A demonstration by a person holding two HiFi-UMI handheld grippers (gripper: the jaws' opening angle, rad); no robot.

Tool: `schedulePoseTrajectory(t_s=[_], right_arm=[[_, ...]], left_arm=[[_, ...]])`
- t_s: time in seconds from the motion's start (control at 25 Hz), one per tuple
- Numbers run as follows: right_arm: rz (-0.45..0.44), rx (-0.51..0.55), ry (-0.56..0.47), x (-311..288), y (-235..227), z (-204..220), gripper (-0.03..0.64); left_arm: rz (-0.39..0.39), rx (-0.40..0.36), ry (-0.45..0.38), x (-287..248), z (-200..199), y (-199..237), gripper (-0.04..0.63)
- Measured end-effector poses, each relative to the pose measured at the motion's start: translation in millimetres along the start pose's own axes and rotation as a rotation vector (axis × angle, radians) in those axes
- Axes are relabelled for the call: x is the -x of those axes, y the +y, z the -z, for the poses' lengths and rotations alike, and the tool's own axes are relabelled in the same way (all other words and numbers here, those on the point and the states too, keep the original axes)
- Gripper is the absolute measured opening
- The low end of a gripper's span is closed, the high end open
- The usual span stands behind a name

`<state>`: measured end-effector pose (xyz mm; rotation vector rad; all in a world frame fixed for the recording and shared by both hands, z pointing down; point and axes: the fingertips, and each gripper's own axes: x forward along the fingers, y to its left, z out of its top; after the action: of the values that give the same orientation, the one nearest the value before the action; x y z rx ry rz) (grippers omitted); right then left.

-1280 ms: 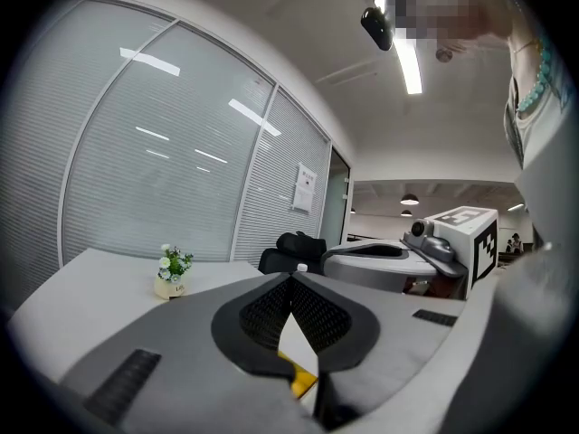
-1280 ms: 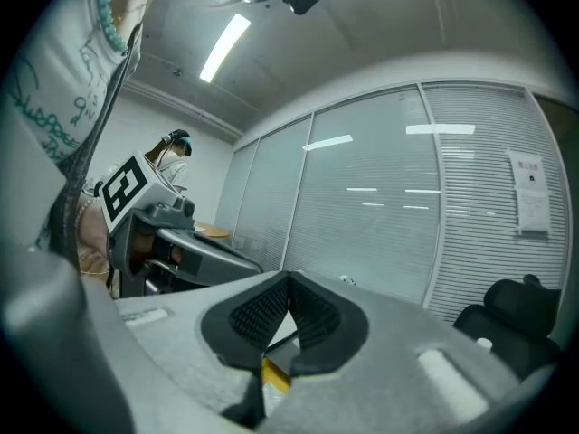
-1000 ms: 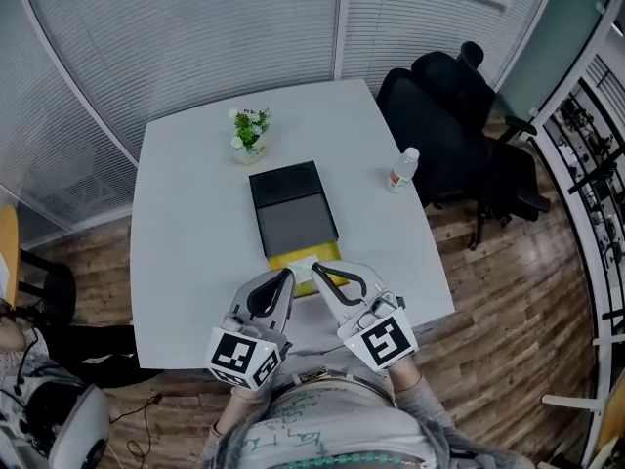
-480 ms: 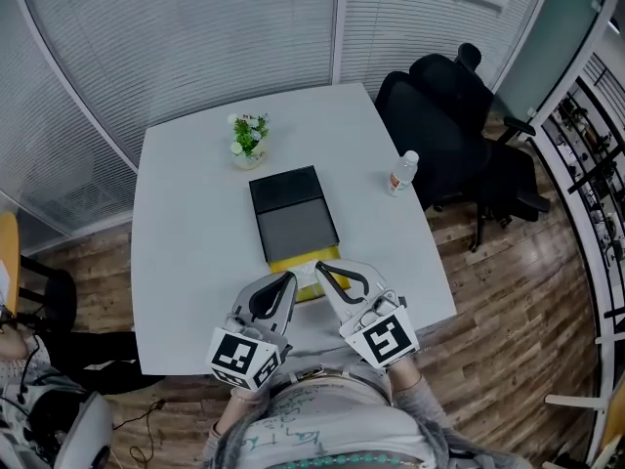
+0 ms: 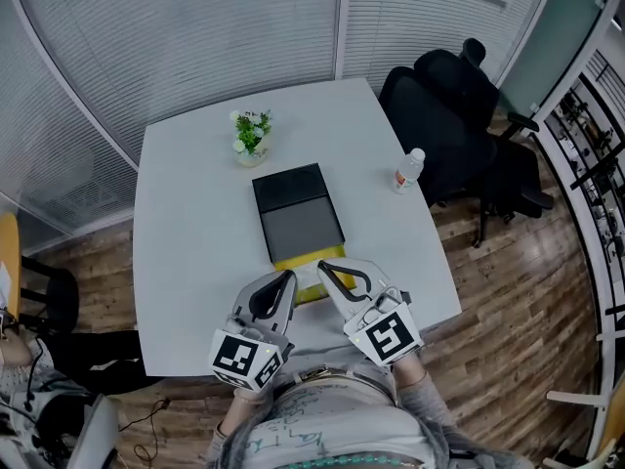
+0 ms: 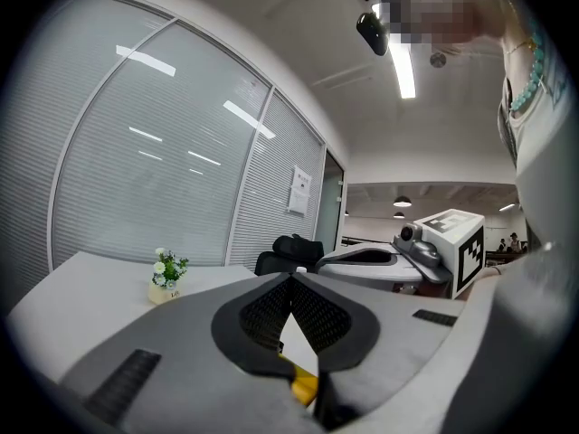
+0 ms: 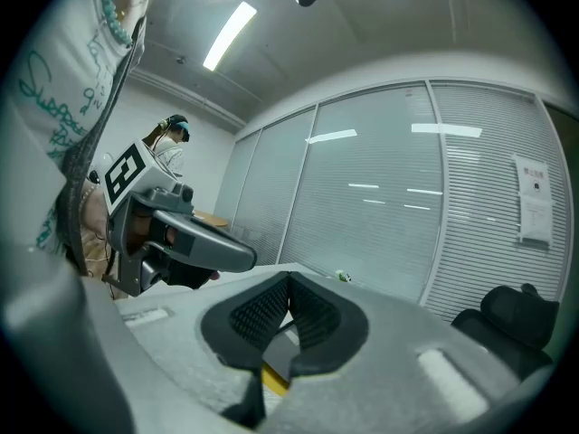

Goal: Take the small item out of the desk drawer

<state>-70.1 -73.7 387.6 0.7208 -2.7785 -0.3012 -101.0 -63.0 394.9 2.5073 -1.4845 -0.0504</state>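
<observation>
A dark flat drawer box [image 5: 297, 211] lies in the middle of the white table [image 5: 195, 233]. Its yellow drawer [image 5: 311, 258] sticks out toward me, and something pale shows in it that I cannot make out. In the head view my left gripper [image 5: 289, 277] and right gripper [image 5: 320, 267] hover side by side over the drawer's near end and hide part of it. The left gripper [image 6: 291, 278] has its tips touching with nothing between them; yellow [image 6: 305, 387] shows below it. The right gripper [image 7: 289, 280] is likewise shut and empty above the yellow edge [image 7: 274, 378].
A small pot of flowers [image 5: 252, 133] stands behind the box. A plastic bottle [image 5: 409, 169] is near the table's right edge. Black office chairs [image 5: 459, 96] crowd the far right corner. The table's near edge is just under my grippers.
</observation>
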Motion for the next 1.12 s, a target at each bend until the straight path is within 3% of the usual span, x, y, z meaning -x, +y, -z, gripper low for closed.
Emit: schedulePoseTrajectory(t_s=[0.68,0.92,1.12], right_arm=[[-0.042,0.082,0.094,-23.2,3.1,21.1,0.003],[-0.059,0.172,0.160,-30.3,-2.0,39.1,0.003],[-0.094,0.306,0.245,-43.4,-2.4,74.2,0.003]], left_arm=[[-0.008,0.049,0.006,3.0,5.7,14.1,-0.002],[-0.020,0.062,0.019,5.7,11.7,19.5,-0.002],[-0.034,0.068,0.025,5.7,13.1,29.2,-0.002]])
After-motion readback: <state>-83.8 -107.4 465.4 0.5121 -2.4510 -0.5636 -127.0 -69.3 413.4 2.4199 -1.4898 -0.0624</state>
